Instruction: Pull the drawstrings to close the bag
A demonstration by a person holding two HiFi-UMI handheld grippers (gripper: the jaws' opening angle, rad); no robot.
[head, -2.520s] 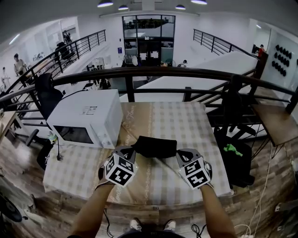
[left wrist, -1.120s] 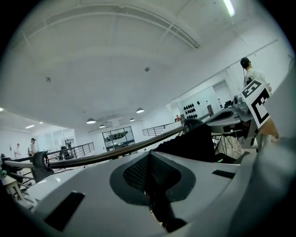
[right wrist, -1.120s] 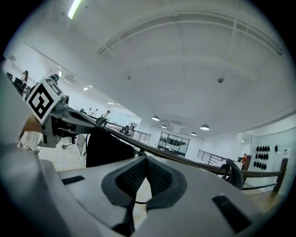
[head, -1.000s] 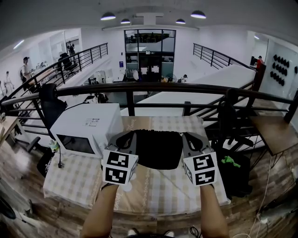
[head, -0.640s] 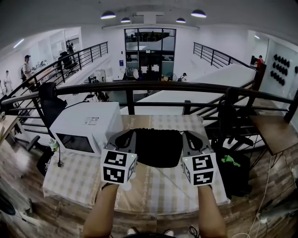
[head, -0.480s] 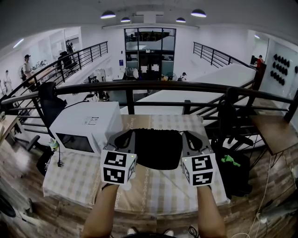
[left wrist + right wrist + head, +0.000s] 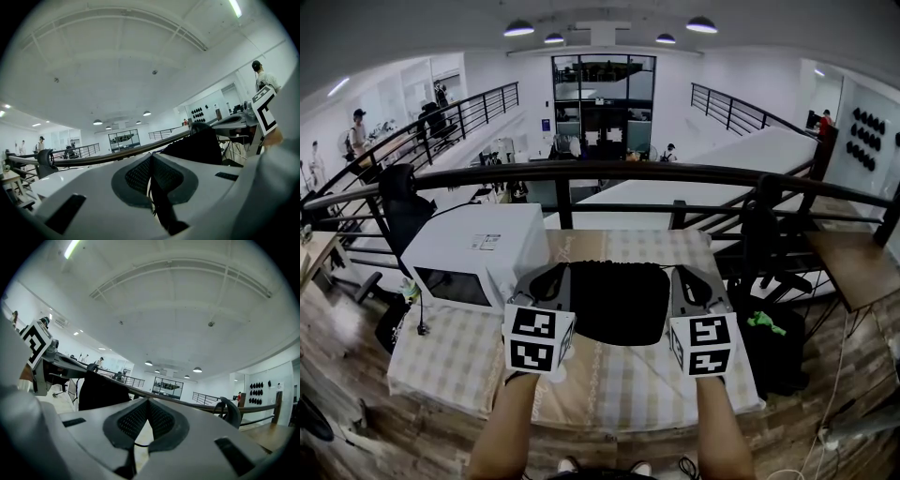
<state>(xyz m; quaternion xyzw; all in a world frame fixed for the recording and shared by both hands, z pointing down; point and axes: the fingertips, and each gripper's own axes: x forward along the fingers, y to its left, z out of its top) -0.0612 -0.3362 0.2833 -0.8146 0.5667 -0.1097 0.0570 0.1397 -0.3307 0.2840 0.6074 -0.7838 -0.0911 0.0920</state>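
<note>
left gripper (image 7: 562,274) is clamped shut on a dark drawstring (image 7: 158,206), the bag (image 7: 619,302) hangs between the 2 claws above the checked table (image 7: 450,361), and right gripper (image 7: 677,274) is pinched shut on a thin drawstring too. bag looks soft, light and floppy, so probably best handled by the cords at the mouth, not the cloth. plain black fabric, rounded sagging bottom.

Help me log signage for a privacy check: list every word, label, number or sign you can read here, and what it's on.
No text reads legibly.
Sticker on top of the microwave: print too small to read.
Blue sign by the far glass doors: too small to read.
Left marker cube, right marker cube: black-and-white square patterns, no letters.
</note>
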